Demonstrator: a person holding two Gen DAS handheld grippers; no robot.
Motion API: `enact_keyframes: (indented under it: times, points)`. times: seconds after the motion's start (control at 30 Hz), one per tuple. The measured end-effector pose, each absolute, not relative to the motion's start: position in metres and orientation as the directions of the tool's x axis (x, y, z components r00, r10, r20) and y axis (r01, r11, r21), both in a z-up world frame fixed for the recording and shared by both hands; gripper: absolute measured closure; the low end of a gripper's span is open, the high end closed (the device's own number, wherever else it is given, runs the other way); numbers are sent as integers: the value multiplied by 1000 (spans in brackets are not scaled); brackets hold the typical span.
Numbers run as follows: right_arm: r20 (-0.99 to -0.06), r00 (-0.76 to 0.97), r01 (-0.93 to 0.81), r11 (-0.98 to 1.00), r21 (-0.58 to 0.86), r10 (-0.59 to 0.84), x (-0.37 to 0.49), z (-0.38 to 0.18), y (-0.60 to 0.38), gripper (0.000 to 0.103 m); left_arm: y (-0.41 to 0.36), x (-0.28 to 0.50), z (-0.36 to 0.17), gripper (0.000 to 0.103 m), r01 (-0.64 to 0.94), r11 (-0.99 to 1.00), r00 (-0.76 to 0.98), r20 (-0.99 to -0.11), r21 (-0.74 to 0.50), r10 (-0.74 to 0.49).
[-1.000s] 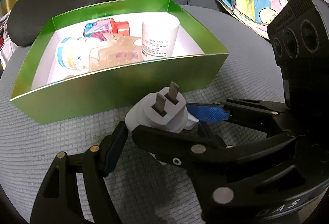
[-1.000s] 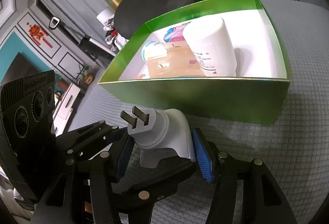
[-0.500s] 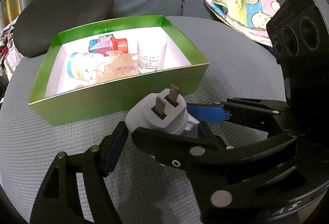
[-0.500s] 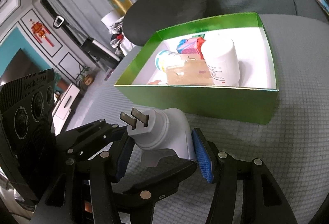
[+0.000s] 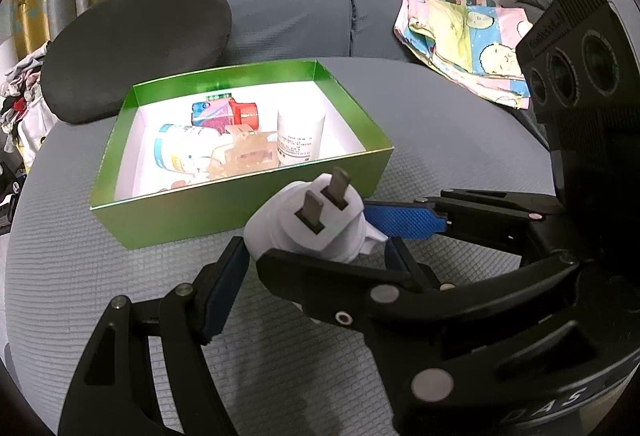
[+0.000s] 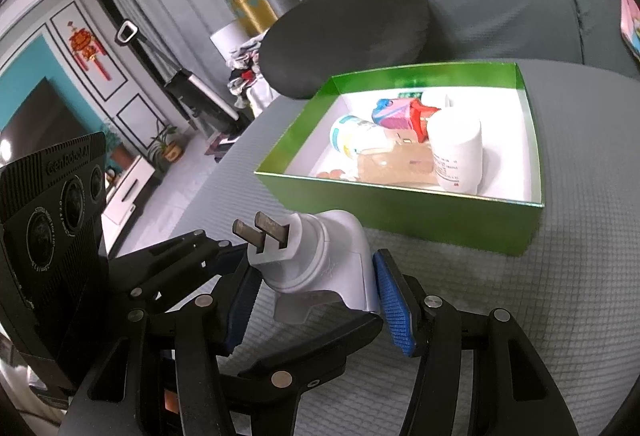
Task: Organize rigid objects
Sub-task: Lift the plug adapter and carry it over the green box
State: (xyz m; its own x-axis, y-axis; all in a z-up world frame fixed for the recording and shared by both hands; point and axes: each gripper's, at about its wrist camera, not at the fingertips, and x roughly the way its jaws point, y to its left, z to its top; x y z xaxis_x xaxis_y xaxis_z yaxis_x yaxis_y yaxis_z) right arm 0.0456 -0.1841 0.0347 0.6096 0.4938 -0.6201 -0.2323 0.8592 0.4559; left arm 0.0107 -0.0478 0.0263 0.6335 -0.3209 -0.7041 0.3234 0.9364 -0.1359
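Grey quilted cushion (image 5: 100, 276) carries a green box (image 5: 240, 208), with a white plug adapter (image 5: 316, 224) held in front of it by two grippers.

Both grippers meet at the adapter, which sits above the cushion just in front of the box's near wall, its two flat metal prongs (image 5: 324, 204) tilted upward. The right gripper (image 6: 316, 300) has its blue-padded fingers pressed against the adapter's sides, clamped on it. The left gripper (image 5: 316, 260) also has its blue pads at the adapter, but whether they press on it or only flank it I cannot tell. Inside the box stand a white bottle (image 5: 300, 136) upright, with a white jar with a blue label (image 5: 180, 152) lying on its side, a red and pink carton (image 5: 224, 110) and a translucent tan piece (image 5: 248, 156) beside it. A cartoon-print cloth (image 5: 468, 44) lies on the sofa behind.
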Motion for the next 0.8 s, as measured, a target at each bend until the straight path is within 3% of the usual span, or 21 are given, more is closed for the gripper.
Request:
enact_keyframes:
  times: [0.8]
  points:
    - [-622, 634, -256, 883, 394, 461, 47, 62, -165, 44, -26, 9, 44, 34, 319, 932, 673, -651, -171, -350]
